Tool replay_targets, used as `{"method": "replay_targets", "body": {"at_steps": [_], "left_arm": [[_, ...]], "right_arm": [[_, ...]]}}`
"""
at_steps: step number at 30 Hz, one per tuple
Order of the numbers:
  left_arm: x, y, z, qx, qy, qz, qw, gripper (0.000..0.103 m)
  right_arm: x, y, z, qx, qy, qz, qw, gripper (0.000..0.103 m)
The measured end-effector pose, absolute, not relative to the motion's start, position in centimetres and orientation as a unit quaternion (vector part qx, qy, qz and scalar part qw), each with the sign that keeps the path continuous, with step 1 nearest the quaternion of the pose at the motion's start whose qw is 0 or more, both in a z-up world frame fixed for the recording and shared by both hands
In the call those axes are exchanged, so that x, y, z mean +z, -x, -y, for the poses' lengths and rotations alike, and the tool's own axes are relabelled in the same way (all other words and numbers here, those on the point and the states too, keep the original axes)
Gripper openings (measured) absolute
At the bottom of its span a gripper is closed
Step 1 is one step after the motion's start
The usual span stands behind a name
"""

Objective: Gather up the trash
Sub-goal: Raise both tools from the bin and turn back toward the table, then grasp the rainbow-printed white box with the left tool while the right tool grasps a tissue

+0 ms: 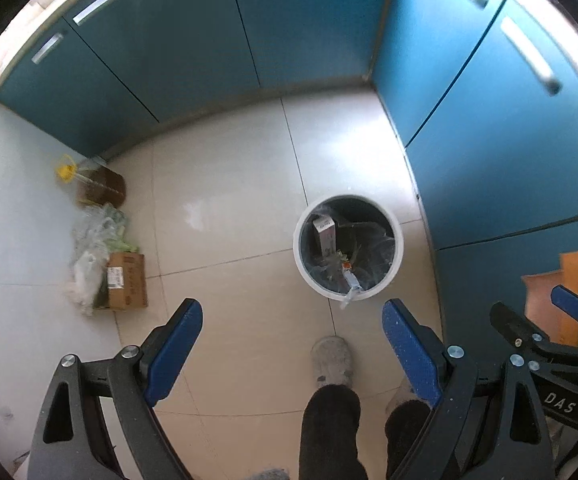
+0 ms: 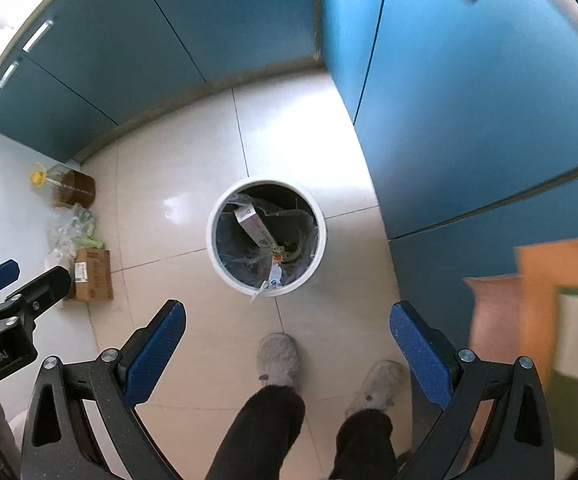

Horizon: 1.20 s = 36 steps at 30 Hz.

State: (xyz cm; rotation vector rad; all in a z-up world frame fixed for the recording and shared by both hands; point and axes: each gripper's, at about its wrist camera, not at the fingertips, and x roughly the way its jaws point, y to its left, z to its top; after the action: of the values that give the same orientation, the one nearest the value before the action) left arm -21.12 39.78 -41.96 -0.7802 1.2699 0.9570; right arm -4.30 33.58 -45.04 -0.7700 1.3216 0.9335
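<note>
A white round bin (image 1: 397,240) (image 2: 212,240) with a clear liner stands on the tiled floor far below both grippers. Inside it a long carton (image 1: 324,232) (image 2: 251,222) leans upright, and a crumpled wrapper (image 1: 351,285) (image 2: 273,276) hangs over the near rim. My left gripper (image 1: 292,312) points straight down, open, with nothing between its blue pads. My right gripper (image 2: 288,310) is just as high, open wide and empty. Each gripper shows at the edge of the other's view.
Blue cabinets (image 1: 193,40) line the back and right. On the floor at left are an oil bottle (image 1: 101,184), plastic bags (image 1: 93,240) and a cardboard box (image 1: 127,280). A person's grey slippers (image 2: 279,358) stand below the bin. An orange frame (image 2: 561,280) is at right.
</note>
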Motion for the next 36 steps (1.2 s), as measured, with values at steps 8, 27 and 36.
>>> {"method": "replay_targets", "body": {"at_steps": [8,27,36], "left_arm": [[-32.9,22.9,-37.2,0.415,0.348,-0.528,0.654,0.092],[-19.2,1.2,-28.1,0.318,0.246,-0.528,0.748,0.092],[-24.2,-19.2,-18.0,0.193,0.207,-0.617,0.735,0.092]], "right_arm": [[-32.6,5.6,-30.5,0.413,0.308,-0.558,0.650,0.103],[-17.1,-14.0,-11.1,0.296,0.086,-0.573,0.760,0.103],[-24.9,-27.1,7.3,0.130,0.030,-0.657,0.742,0.103]]}}
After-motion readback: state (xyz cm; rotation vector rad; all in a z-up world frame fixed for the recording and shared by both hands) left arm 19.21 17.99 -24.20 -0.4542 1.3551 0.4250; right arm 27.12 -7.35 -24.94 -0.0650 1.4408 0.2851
